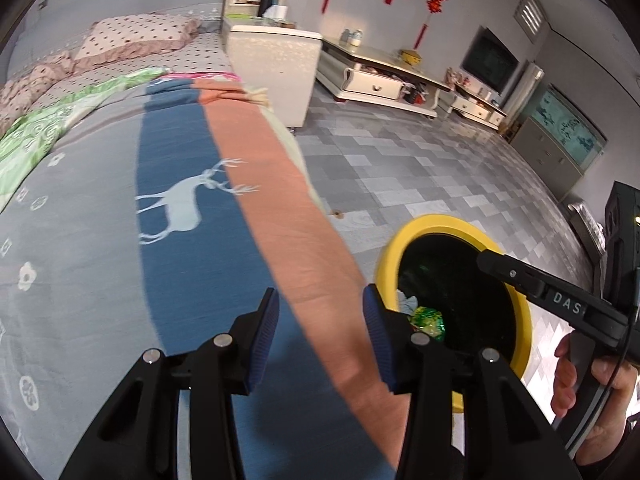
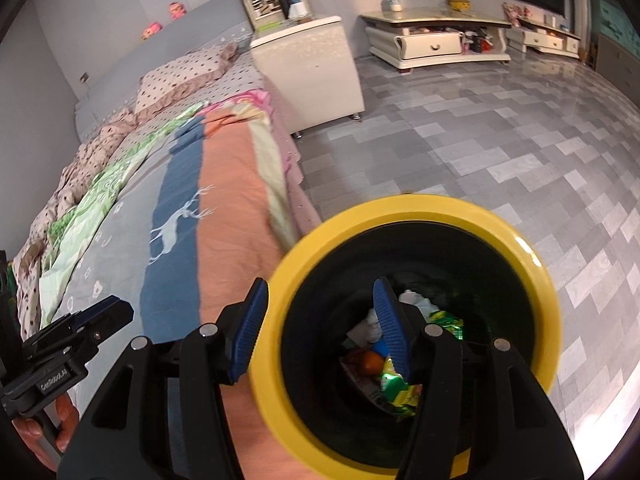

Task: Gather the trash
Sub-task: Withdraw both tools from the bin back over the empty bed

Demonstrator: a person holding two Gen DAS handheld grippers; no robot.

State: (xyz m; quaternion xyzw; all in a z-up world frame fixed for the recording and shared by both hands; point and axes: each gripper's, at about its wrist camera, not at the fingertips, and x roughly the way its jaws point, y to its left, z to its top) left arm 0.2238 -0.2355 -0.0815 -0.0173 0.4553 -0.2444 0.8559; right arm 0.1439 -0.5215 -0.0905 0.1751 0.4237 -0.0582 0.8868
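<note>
Both the left gripper [image 1: 320, 336] and right gripper [image 2: 320, 328] gape empty beside the bed [image 1: 100, 240], above the yellow-rimmed trash bin [image 2: 516, 232].

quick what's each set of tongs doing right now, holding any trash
Left tongs: open, empty, over the striped bed blanket.
Right tongs: open, empty, above the yellow-rimmed round trash bin.

Glossy yellow plastic bin [image 2: 404, 216] beside a matt cloth bedspread [image 1: 100, 216].
Shiny foil wrappers [image 2: 400, 390] lie inside; the grey tiled floor [image 2: 500, 140] gleams, polished smooth.
</note>
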